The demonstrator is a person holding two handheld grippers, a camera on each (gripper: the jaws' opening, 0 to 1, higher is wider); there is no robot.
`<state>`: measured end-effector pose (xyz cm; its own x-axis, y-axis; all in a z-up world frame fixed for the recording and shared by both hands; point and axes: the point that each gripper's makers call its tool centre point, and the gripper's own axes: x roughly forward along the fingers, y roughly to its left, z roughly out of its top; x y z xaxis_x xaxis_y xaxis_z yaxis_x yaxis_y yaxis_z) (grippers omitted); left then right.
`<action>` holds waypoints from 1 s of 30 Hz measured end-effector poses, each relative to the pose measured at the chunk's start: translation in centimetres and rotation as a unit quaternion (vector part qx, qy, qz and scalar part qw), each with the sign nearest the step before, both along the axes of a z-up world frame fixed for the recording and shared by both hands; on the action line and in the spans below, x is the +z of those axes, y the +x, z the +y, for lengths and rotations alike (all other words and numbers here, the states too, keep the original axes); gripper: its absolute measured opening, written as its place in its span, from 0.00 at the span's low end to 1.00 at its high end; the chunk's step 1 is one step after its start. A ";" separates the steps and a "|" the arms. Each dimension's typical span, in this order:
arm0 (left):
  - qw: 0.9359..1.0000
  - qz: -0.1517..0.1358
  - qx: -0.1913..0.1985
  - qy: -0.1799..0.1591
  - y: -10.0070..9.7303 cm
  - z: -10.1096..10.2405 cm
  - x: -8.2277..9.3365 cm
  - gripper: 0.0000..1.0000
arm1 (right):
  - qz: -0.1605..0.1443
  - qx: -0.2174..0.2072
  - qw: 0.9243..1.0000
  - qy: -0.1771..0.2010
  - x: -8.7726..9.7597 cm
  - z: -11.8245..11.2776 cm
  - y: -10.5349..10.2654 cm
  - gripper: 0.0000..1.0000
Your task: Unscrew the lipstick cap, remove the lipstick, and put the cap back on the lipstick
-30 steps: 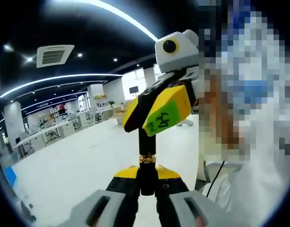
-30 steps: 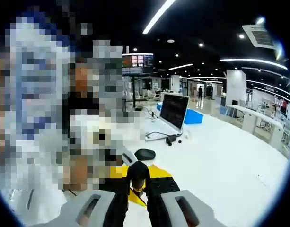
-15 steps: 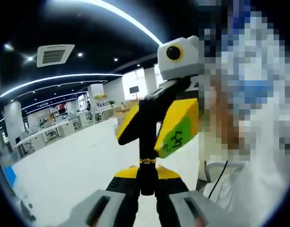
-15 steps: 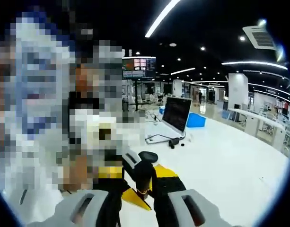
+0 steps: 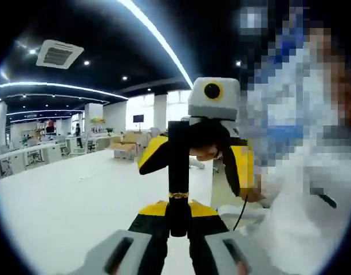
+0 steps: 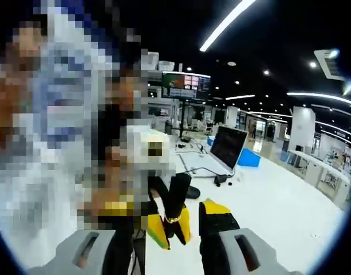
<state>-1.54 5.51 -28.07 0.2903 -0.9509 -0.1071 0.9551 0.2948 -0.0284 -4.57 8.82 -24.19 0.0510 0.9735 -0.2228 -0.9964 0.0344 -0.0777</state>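
Gripping the black lipstick (image 5: 177,195) upright, my left gripper (image 5: 176,229) is clamping its base while my right gripper (image 5: 189,150) is opening around its cap (image 5: 178,152).

My views are bright from ceiling light strips (image 5: 155,34) toward twelve o'clock; white table (image 5: 60,195) glares, edges bend, backgrounds look soft.

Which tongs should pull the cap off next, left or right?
Right. The left tongs are shut on the lipstick base, holding it upright; the right tongs stand open either side of the cap, ready to close and twist.
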 end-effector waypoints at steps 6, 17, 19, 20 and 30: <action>0.999 -0.006 -0.040 -0.008 -1.1 -0.8 0.2 0.13 | -0.003 0.021 0.999 0.037 0.7 -1.6 -0.5 0.27; 0.997 0.000 -0.073 -0.023 -2.5 -1.7 0.7 0.13 | 0.013 0.060 0.998 0.029 -0.5 -0.6 -1.2 0.18; 0.997 0.002 -0.076 -0.027 -2.7 -1.8 0.7 0.13 | 0.018 0.061 0.997 0.031 -0.6 -0.3 -1.1 0.15; 0.997 0.002 -0.077 -0.027 -2.7 -1.8 0.7 0.13 | 0.021 0.058 0.998 0.030 -0.8 -0.2 -1.0 0.14; 0.996 0.008 -0.077 -0.034 -2.4 -1.4 0.7 0.13 | 0.045 0.064 0.996 0.030 -1.1 0.2 -1.0 0.10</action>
<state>-3.97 4.10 -27.37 0.1395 -0.9892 -0.0449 0.9880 0.1421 -0.0598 -5.53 9.05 -25.24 -0.0926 0.9825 -0.1616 -0.9957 -0.0922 0.0101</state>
